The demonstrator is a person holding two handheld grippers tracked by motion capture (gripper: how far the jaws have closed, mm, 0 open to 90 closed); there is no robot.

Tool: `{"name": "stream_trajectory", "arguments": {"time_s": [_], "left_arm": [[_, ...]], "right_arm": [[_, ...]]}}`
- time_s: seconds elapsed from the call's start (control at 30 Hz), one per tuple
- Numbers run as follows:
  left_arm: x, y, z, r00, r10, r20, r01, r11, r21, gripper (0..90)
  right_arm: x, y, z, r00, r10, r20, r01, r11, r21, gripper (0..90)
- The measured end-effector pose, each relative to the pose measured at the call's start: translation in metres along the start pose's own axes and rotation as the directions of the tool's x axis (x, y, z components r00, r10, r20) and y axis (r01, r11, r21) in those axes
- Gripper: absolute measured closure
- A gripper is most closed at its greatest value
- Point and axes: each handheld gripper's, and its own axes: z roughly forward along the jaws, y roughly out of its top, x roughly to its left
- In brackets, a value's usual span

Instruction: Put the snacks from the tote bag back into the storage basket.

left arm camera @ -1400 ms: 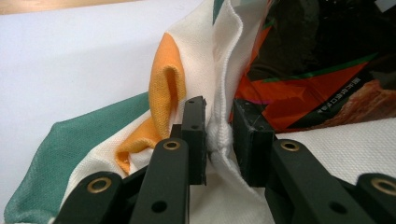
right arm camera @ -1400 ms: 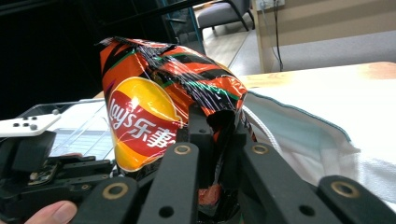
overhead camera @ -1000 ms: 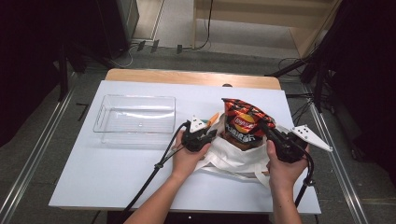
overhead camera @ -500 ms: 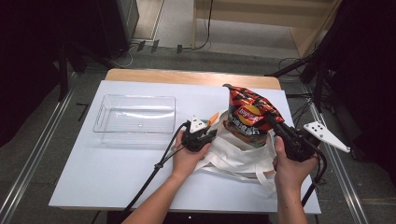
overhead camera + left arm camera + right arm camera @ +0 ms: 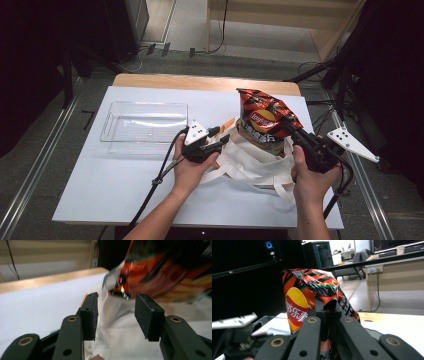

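Observation:
A red and orange chip bag (image 5: 262, 120) stands up out of a white cloth tote bag (image 5: 250, 162) on the table. My right gripper (image 5: 294, 131) is shut on the chip bag's right side, and in the right gripper view the jaws (image 5: 329, 312) pinch a fold of the foil (image 5: 299, 302). My left gripper (image 5: 222, 136) is at the tote's left edge. Its jaws have just been opening and now stand apart (image 5: 116, 302). The white cloth (image 5: 120, 325) lies loose below and between them, with the chip bag (image 5: 162, 272) just beyond.
A clear plastic tray (image 5: 107, 125) sits on the white table cover (image 5: 125, 190) to the left of the tote. Bare wood (image 5: 200, 82) shows along the table's far edge. A cable trails from the left gripper toward the front edge.
The right gripper has lifted the chip bag higher out of the tote. The left gripper has risen a little and its jaws have parted from the tote's edge.

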Motion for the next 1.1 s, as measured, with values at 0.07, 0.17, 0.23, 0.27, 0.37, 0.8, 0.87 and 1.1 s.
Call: {"name": "stream_trajectory", "arguments": {"time_s": [0.07,0.17,0.23,0.27,0.37,0.8,0.87,1.1], "left_arm": [[0.003,0.011,-0.012,1.0000,-0.004,0.003,0.004,0.9996,-0.028,51.8],[0.007,0.027,-0.028,1.0000,0.002,-0.001,-0.002,0.9976,-0.069,49.4],[0.009,0.036,-0.034,0.9999,-0.004,0.017,0.005,0.9962,-0.087,47.9],[0.010,0.039,-0.037,0.9997,-0.006,0.025,0.009,0.9955,-0.094,47.4],[0.011,0.048,-0.042,0.9970,-0.021,0.074,0.030,0.9929,-0.115,44.0],[0.012,0.072,-0.044,0.9744,-0.030,0.223,0.067,0.9849,-0.159,13.6],[0.015,0.075,-0.042,0.9742,-0.037,0.223,0.073,0.9850,-0.156,13.6],[0.012,0.081,-0.024,0.9529,-0.072,0.295,0.095,0.9935,-0.064,15.4]], "right_arm": [[0.003,0.000,0.001,1.0000,-0.003,-0.009,0.003,1.000,0.000,90.0],[0.009,0.001,0.002,0.9992,0.000,-0.039,0.000,1.000,-0.002,90.0],[0.013,0.000,0.002,0.9983,0.003,-0.059,-0.003,1.000,0.002,90.0],[0.014,0.000,0.003,0.9977,0.000,-0.068,0.000,1.000,0.000,90.0],[0.019,-0.003,0.007,0.9961,-0.010,-0.087,0.012,1.000,0.015,90.0],[0.031,-0.010,0.015,0.9758,0.012,-0.218,-0.001,0.999,0.051,90.0],[0.031,-0.011,0.015,0.9738,0.013,-0.227,-0.001,0.999,0.054,90.0],[0.030,-0.014,0.017,0.9712,-0.017,-0.238,0.035,0.997,0.073,90.0]]}}
